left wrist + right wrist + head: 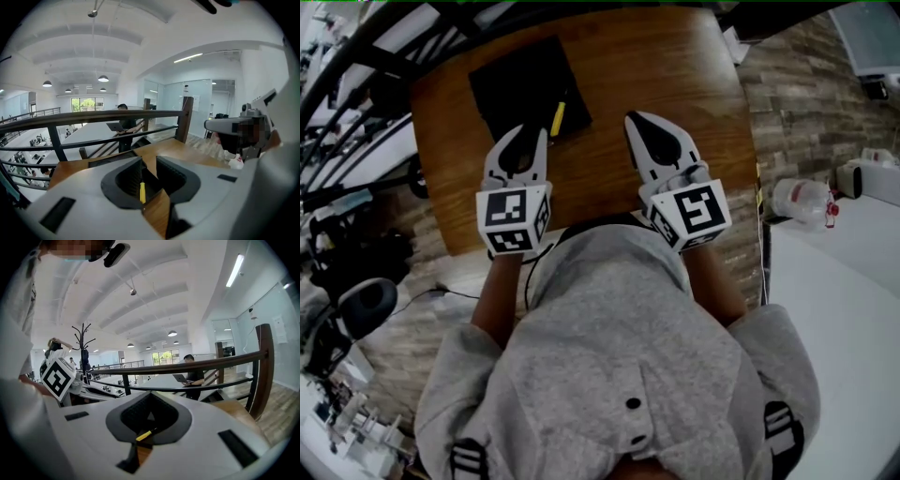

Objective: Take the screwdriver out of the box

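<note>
While screwdriver (pixel 558 119) lies on box (pixel 514 84), left tool (pixel 530 137) parted, right tool (pixel 636 123) closed.

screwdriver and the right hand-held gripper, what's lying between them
Nothing loose: in the head view only the black box's edge and bare wooden table separate the screwdriver from the right hand-held gripper.

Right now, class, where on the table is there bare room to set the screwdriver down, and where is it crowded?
Free: bare table right of the box, past the right gripper to the far edge; also the strip between the grippers. Crowded: the left, with the left gripper at box and screwdriver.
</note>
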Demonstrator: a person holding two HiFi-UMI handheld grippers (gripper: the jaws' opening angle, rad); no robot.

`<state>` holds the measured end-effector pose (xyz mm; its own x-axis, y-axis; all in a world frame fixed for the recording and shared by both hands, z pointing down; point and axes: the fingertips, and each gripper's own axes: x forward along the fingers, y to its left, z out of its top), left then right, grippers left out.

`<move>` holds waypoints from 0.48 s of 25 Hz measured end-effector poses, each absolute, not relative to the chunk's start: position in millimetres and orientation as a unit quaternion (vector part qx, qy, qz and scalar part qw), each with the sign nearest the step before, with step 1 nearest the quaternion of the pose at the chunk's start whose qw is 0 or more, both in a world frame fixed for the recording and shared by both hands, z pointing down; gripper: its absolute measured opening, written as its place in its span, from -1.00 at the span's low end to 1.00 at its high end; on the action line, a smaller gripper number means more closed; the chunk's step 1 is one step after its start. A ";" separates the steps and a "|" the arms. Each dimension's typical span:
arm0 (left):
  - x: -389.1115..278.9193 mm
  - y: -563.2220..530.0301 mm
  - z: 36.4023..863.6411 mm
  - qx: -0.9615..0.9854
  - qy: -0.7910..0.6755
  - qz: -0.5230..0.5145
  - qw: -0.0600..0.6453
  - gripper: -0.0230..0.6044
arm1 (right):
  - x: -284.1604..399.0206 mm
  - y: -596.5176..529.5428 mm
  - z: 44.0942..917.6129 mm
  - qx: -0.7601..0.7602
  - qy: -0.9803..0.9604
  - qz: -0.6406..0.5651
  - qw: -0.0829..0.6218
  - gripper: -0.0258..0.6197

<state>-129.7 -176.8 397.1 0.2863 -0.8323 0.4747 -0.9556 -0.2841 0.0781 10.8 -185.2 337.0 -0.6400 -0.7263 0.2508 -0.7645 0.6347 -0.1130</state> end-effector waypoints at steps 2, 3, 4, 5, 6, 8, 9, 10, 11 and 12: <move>-124.6 -180.8 408.1 0.782 -0.564 0.187 0.187 -0.63 | 13.3 -188.2 338.4 0.412 -0.900 0.106 0.090 -0.87; -122.9 -183.0 413.9 0.781 -0.561 0.195 0.191 -0.62 | 14.0 -189.9 339.7 0.411 -0.901 0.107 0.090 -0.87; -121.4 -185.3 419.5 0.780 -0.560 0.204 0.194 -0.60 | 14.6 -191.8 341.2 0.410 -0.901 0.109 0.090 -0.87; -120.2 -187.9 425.1 0.778 -0.558 0.213 0.196 -0.58 | 14.9 -193.8 342.8 0.408 -0.902 0.111 0.090 -0.87; -118.9 -190.6 431.0 0.776 -0.557 0.221 0.199 -0.57 | 15.1 -195.8 344.4 0.406 -0.903 0.113 0.089 -0.87; -116.2 -196.0 444.5 0.773 -0.551 0.238 0.205 -0.55 | 15.5 -199.6 347.8 0.403 -0.903 0.116 0.090 -0.87; -115.1 -198.4 451.9 0.772 -0.547 0.247 0.210 -0.53 | 15.7 -201.0 349.6 0.403 -0.903 0.118 0.090 -0.87; -114.4 -200.5 459.3 0.770 -0.544 0.255 0.215 -0.52 | 16.0 -202.0 351.5 0.403 -0.903 0.120 0.090 -0.87; -113.9 -202.9 466.2 0.768 -0.541 0.263 0.220 -0.51 | 16.7 -202.8 353.5 0.404 -0.902 0.123 0.089 -0.87; -113.3 -206.1 472.7 0.767 -0.538 0.269 0.225 -0.51 | 17.8 -203.9 355.3 0.406 -0.901 0.126 0.089 -0.87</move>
